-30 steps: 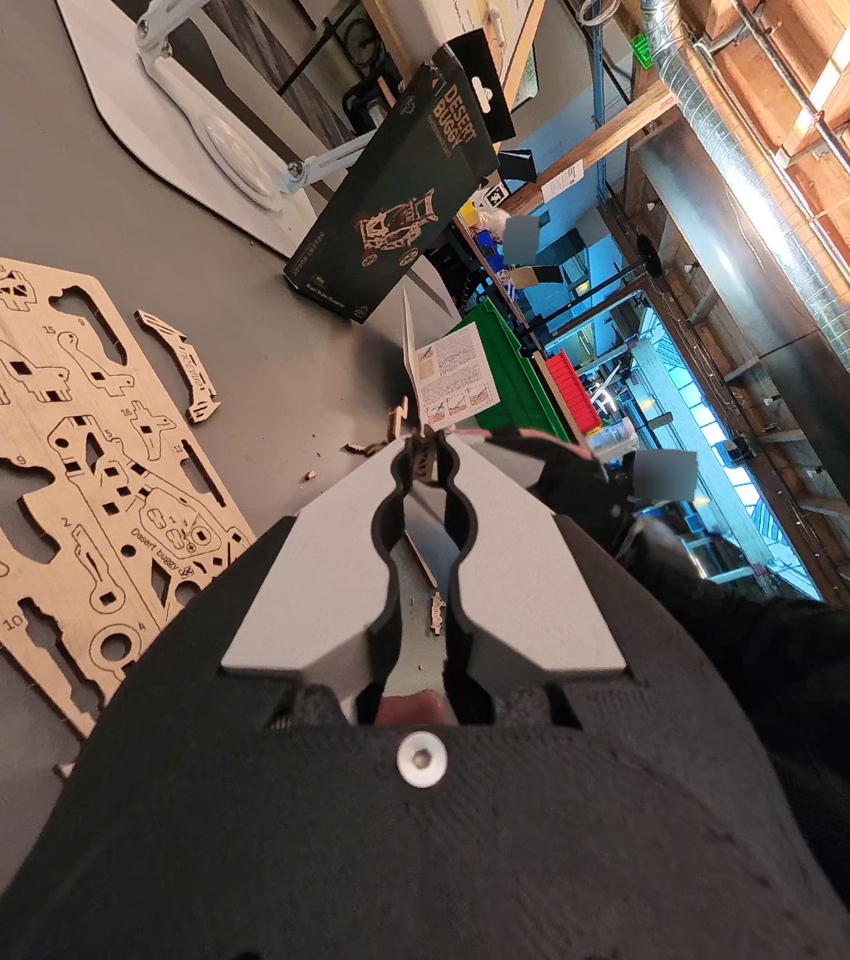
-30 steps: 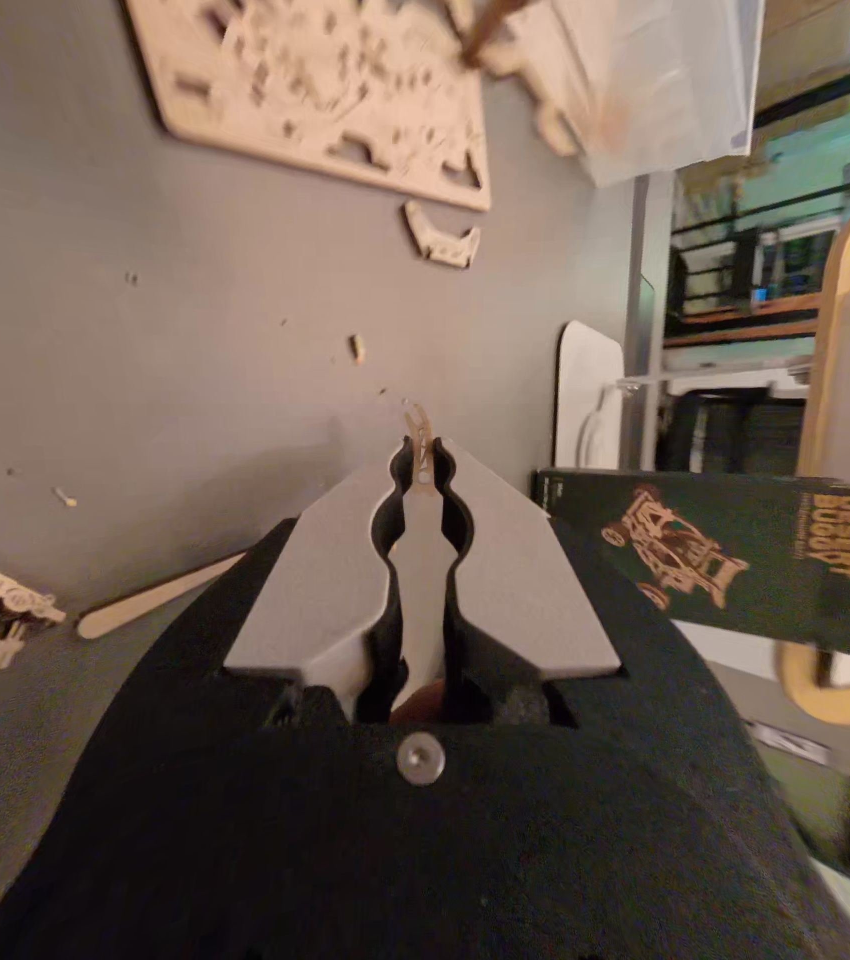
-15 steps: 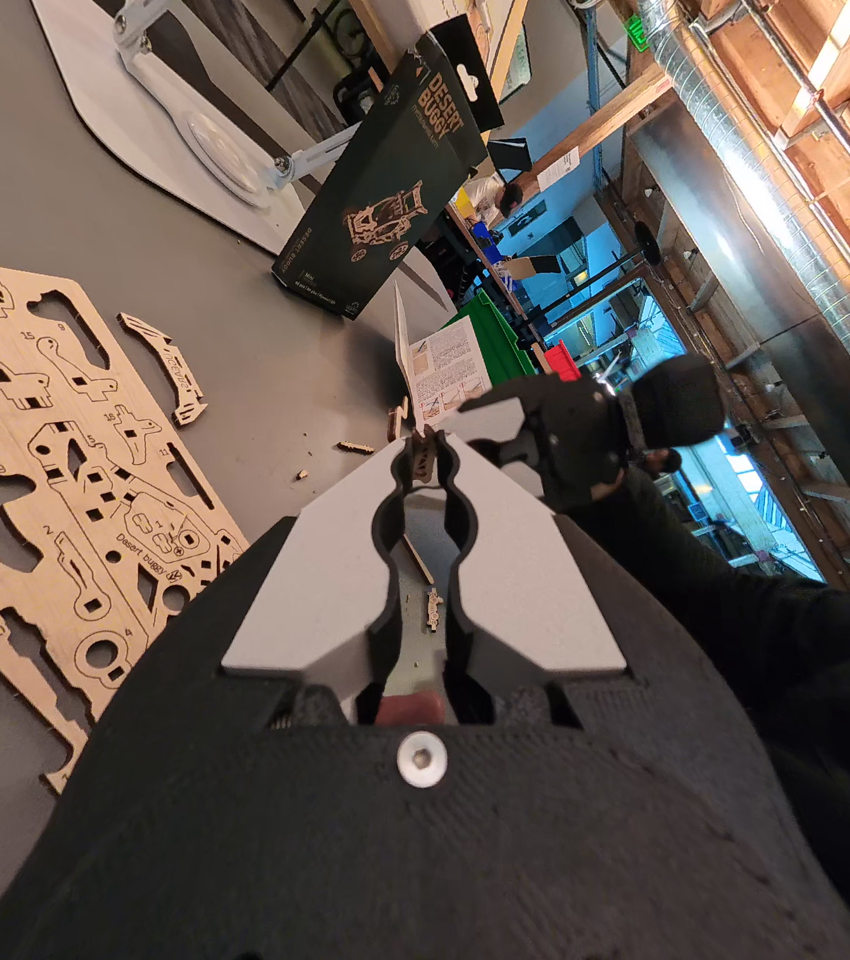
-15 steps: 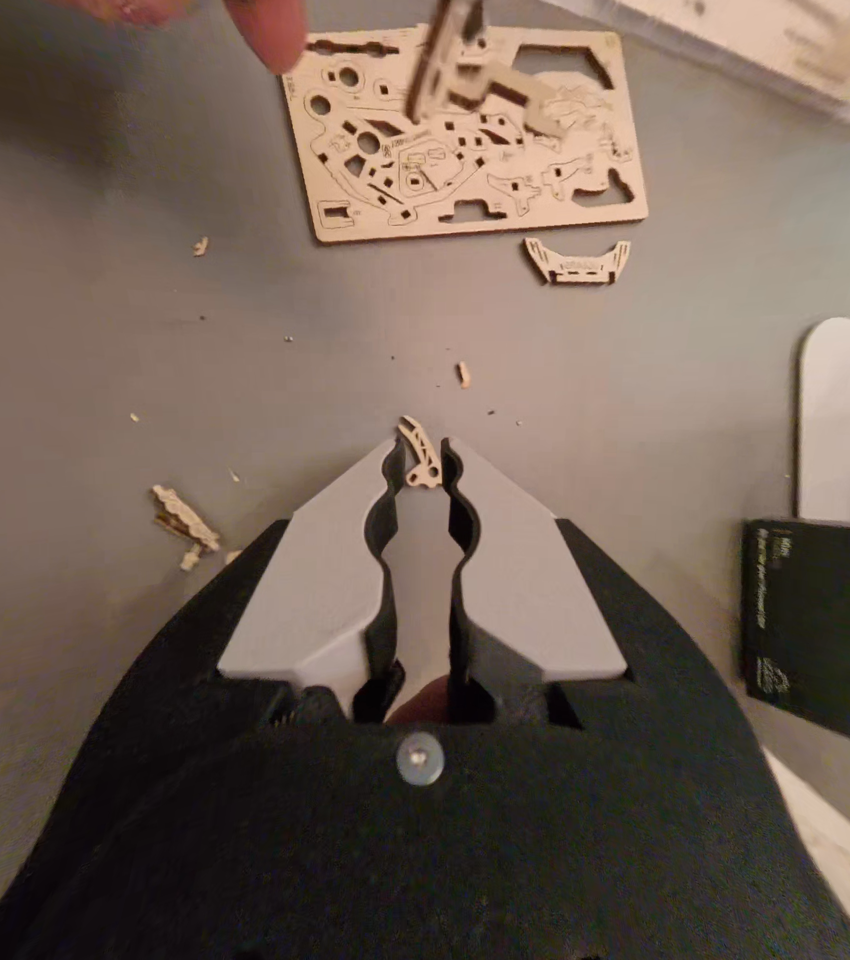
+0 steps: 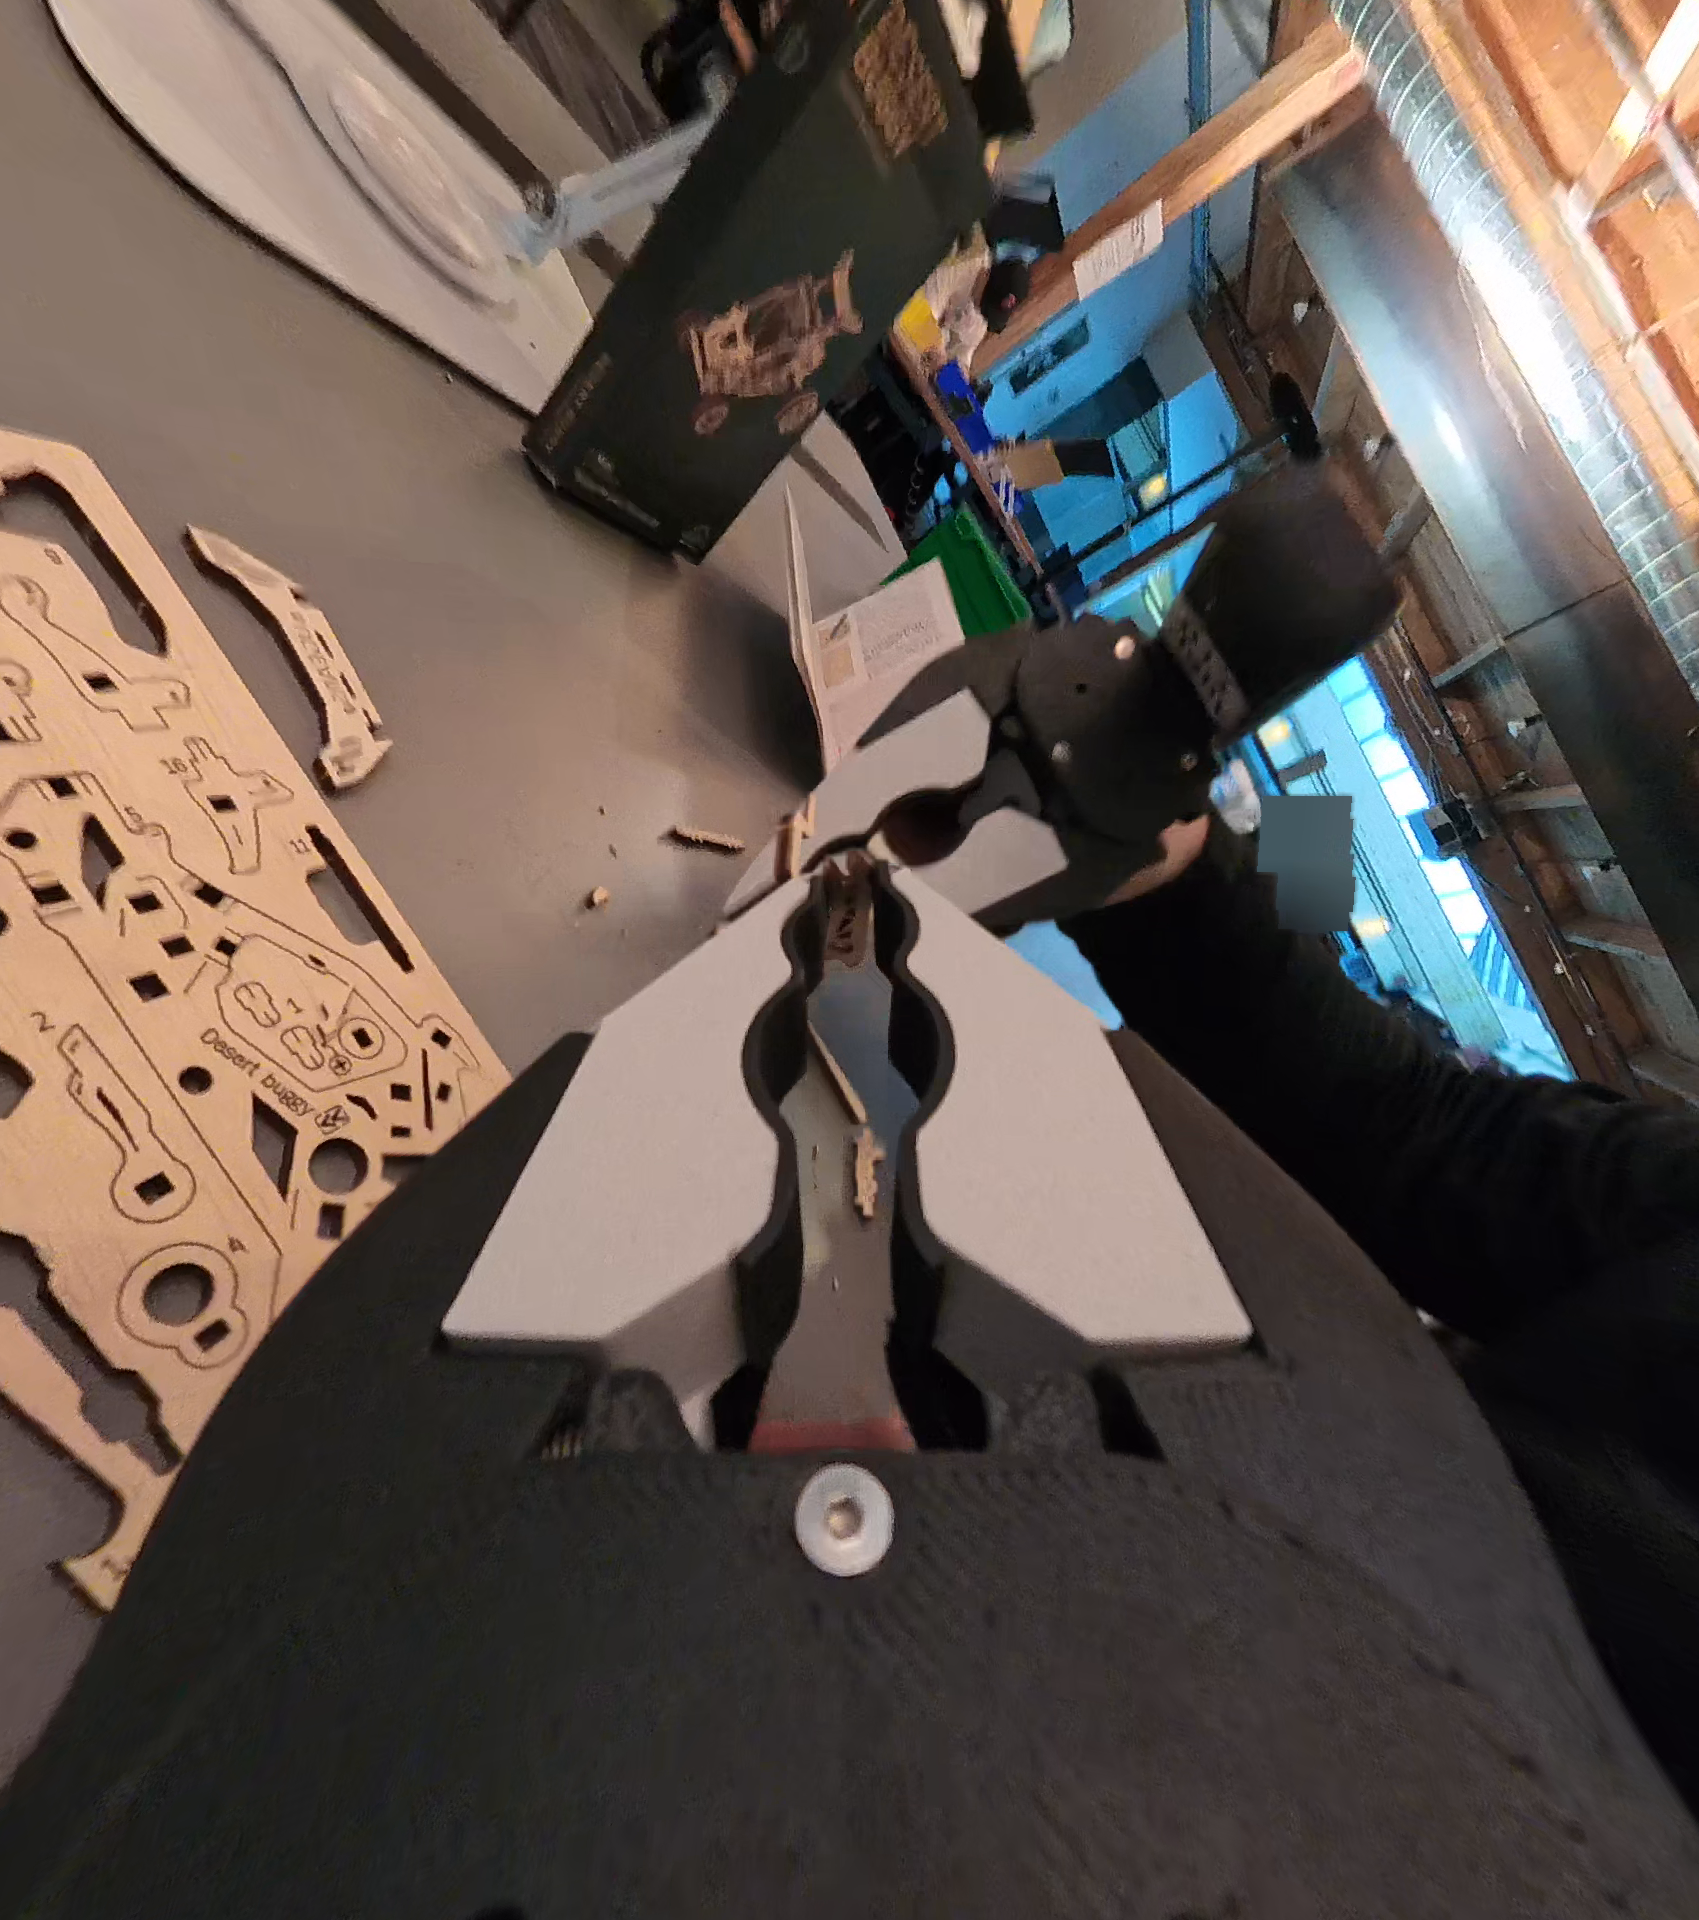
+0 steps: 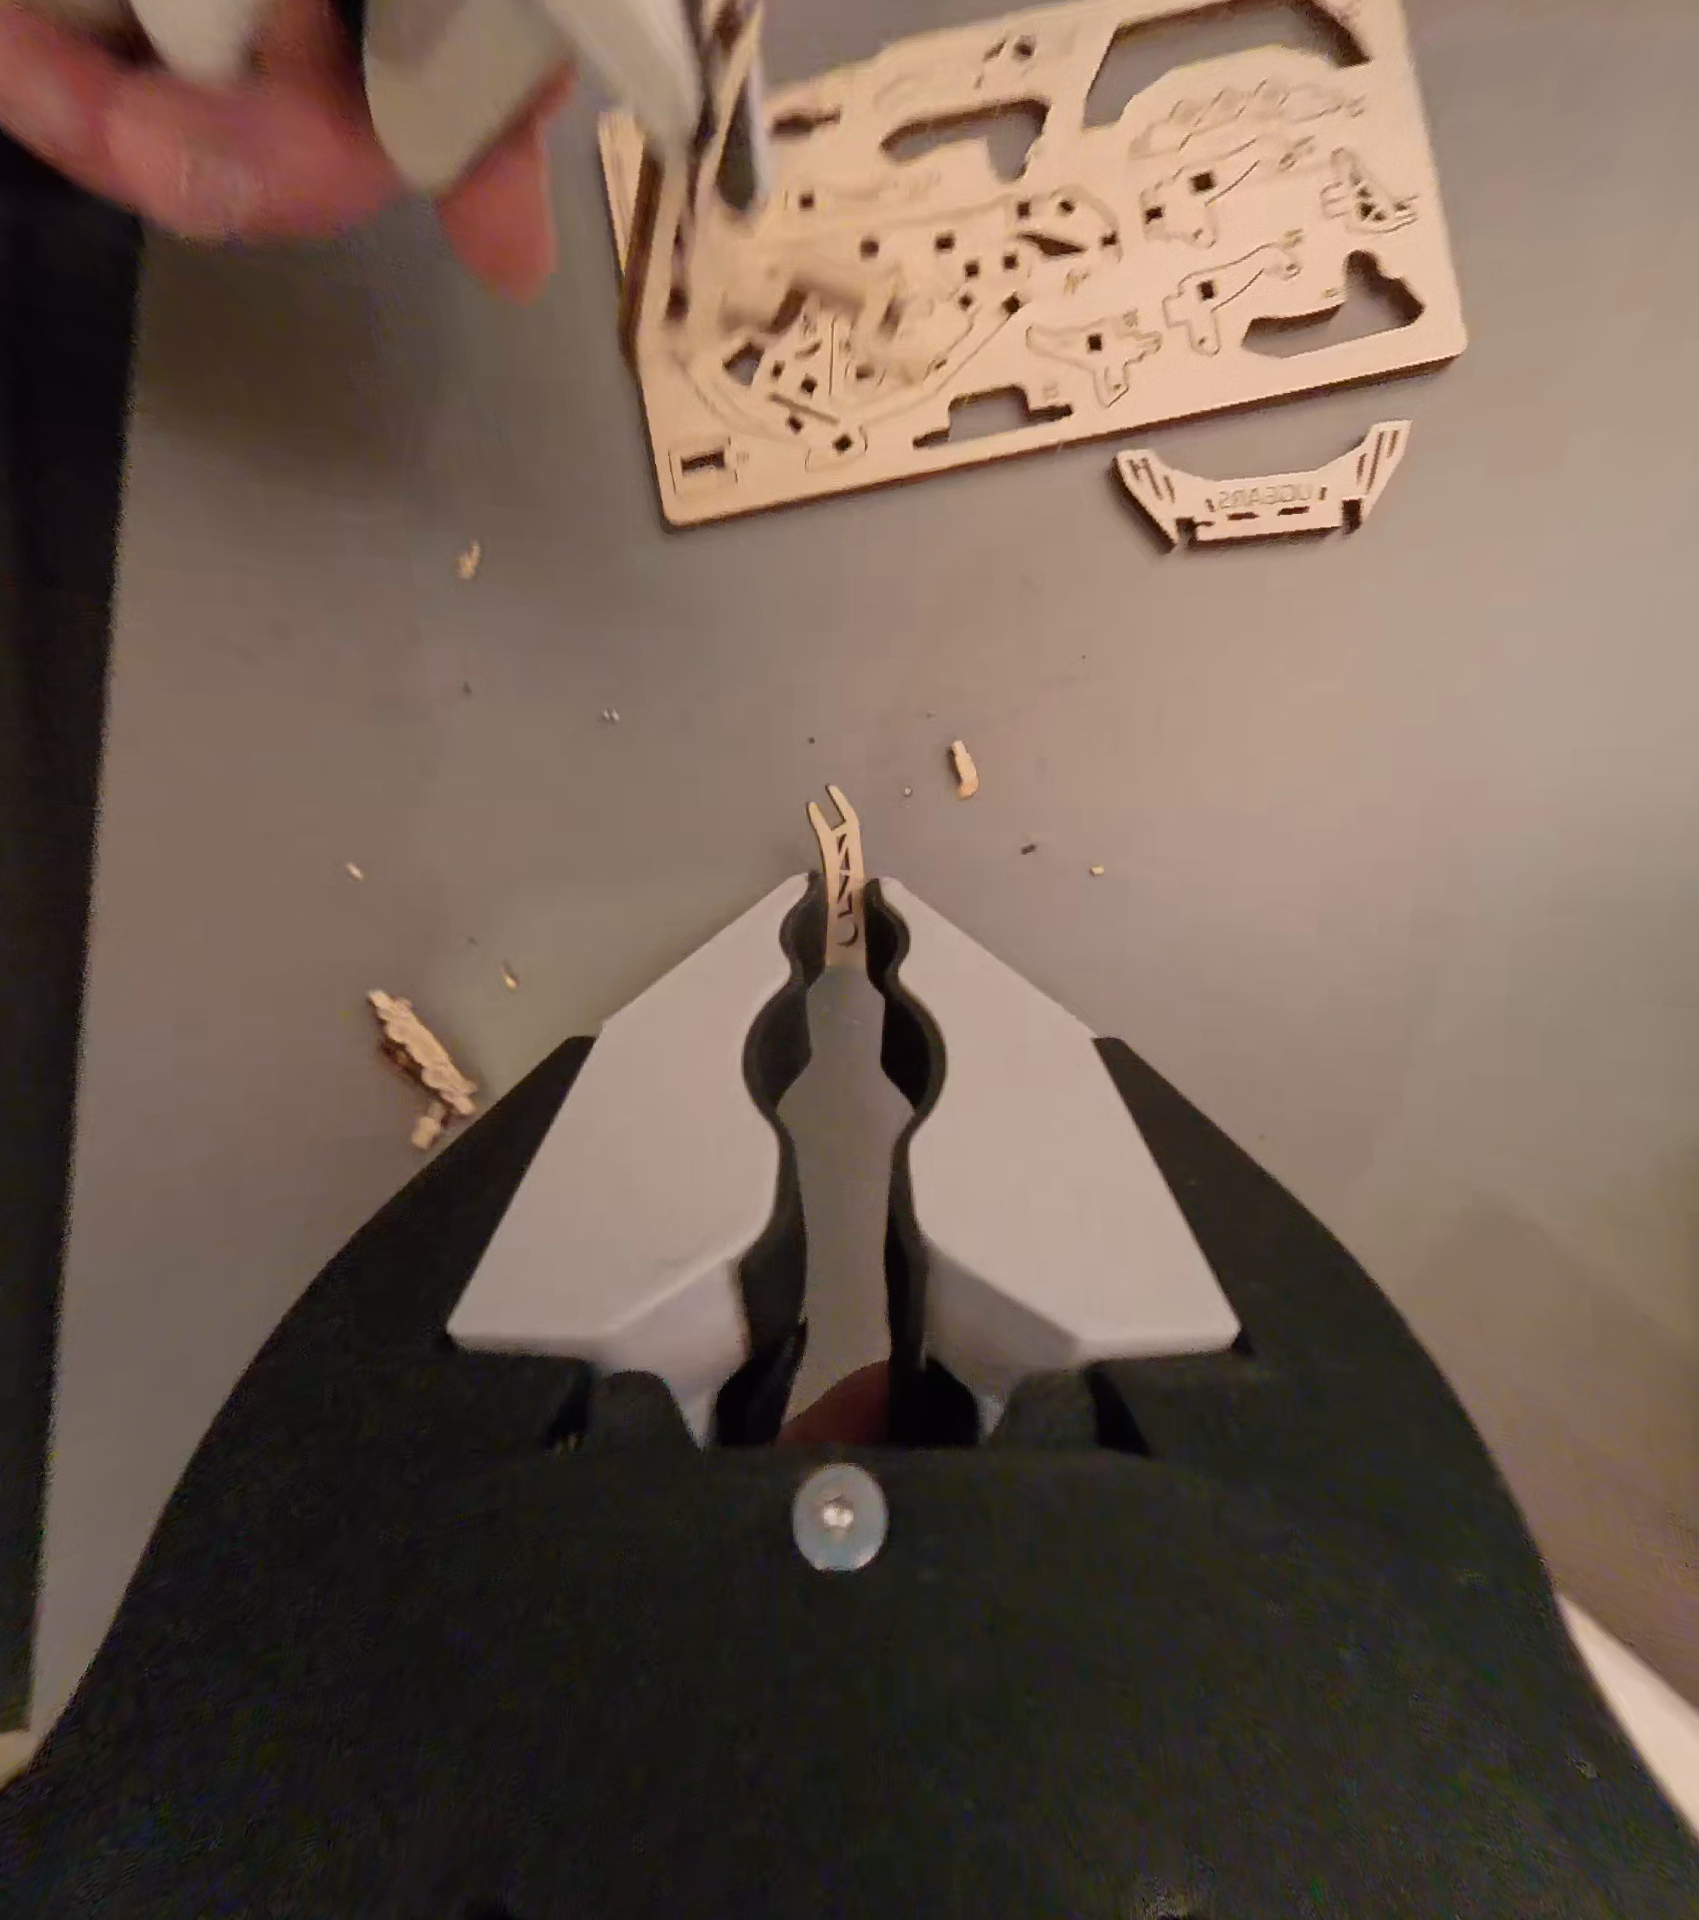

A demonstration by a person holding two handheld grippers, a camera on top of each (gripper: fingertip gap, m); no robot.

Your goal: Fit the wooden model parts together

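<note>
Beside the big punched wooden sheet (image 6: 1032,260) on the grey table (image 6: 1344,831), each gripper pinches a small wooden strut, right gripper (image 6: 843,894) and left gripper (image 5: 850,883) tip-to-tip, probably to join them.

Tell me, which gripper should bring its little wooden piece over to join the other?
Probably the right gripper: it pinches a thin forked wooden strut whose free end sticks out clear. The left gripper can just hold its small wooden piece steady.
</note>
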